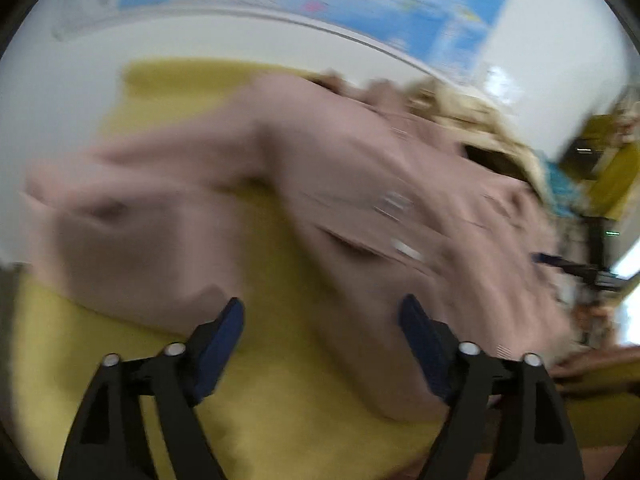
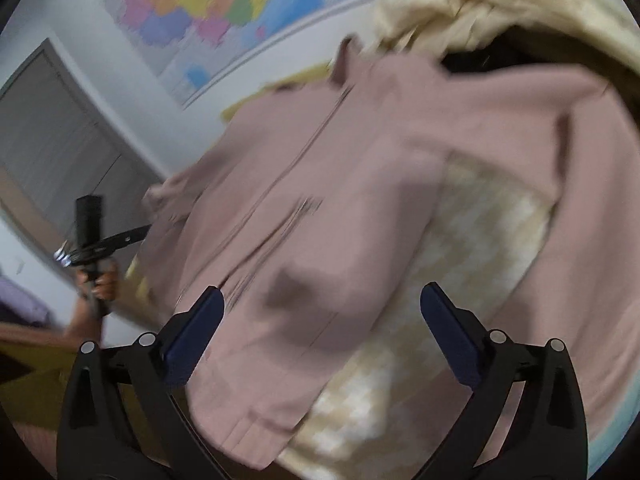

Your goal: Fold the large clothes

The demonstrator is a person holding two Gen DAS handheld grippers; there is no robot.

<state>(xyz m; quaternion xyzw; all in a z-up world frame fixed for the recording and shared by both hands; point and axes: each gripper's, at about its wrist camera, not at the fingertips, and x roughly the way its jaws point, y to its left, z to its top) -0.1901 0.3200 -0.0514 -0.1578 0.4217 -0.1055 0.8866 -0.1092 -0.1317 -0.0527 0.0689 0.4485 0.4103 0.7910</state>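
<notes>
A pale pink zip jacket (image 1: 360,168) lies spread and rumpled on a yellow cover (image 1: 280,400), blurred in both views. My left gripper (image 1: 322,304) is open and hovers over the yellow cover at the jacket's near edge, with one sleeve to its left and the body to its right. My right gripper (image 2: 322,290) is open above the jacket (image 2: 340,160), near its hem. The pink cloth lies under and between its fingers, and the pads do not press on it. A cream checked cloth (image 2: 460,280) shows beside the jacket.
A heap of cream fabric (image 2: 500,0) lies beyond the jacket's collar. A coloured map (image 2: 200,8) hangs on the white wall behind, next to a grey door (image 2: 52,132). A hand (image 2: 100,284) holds a black handle at the far left.
</notes>
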